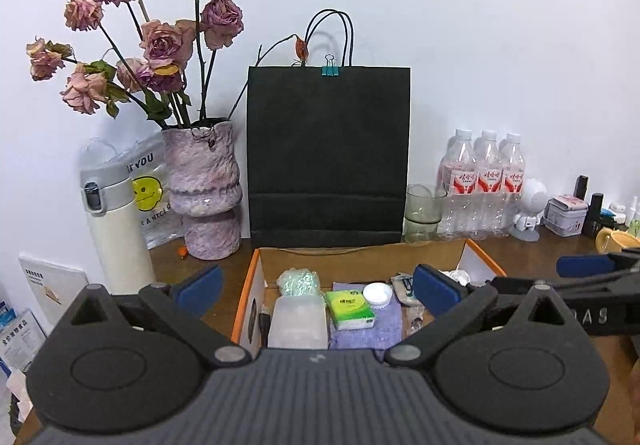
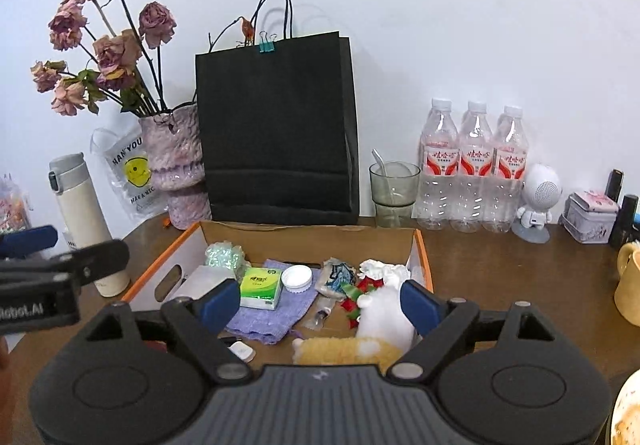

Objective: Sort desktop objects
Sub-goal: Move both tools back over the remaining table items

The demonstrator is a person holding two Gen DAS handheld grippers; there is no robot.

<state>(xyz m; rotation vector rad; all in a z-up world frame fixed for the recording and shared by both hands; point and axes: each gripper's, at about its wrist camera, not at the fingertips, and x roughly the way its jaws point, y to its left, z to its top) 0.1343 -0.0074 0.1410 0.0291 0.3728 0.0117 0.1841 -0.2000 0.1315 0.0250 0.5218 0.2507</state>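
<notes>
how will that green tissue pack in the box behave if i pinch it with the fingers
The green tissue pack looks soft and light, so it would likely squash a little rather than resist. Its glossy wrapper may be a bit slippery. It lies flat on the purple cloth, so it seems unlikely to roll or tip, though the floppy cloth could drag along if pushed.

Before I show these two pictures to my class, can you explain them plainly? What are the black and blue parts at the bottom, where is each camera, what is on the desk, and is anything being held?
Each picture comes from a camera mounted on a hand-held gripper that a person carries. The left hand-held gripper and the right hand-held gripper both stand open, holding nothing; the blue pads are their fingertips. Both look down into a cardboard box on a wooden desk. In the box lie a green tissue pack, a white lid, a purple cloth and a white plush toy. Behind it stand a black paper bag, a vase of dried roses and three water bottles.
</notes>
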